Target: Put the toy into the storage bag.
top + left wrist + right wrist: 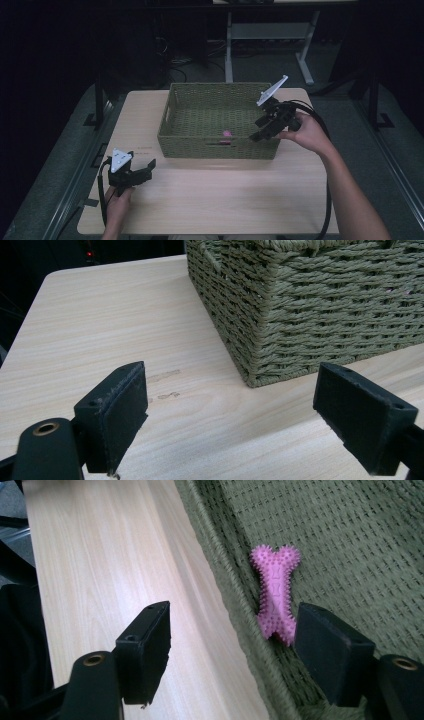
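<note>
Pink bone toy lies inside woven basket, against its wall.

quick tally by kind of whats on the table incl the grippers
basket: 1, green, woven
bone-shaped toy: 1, pink, lying inside the basket
grippers: 2, the left gripper open above the table, the right gripper open over the basket's rim
total: 4
</note>
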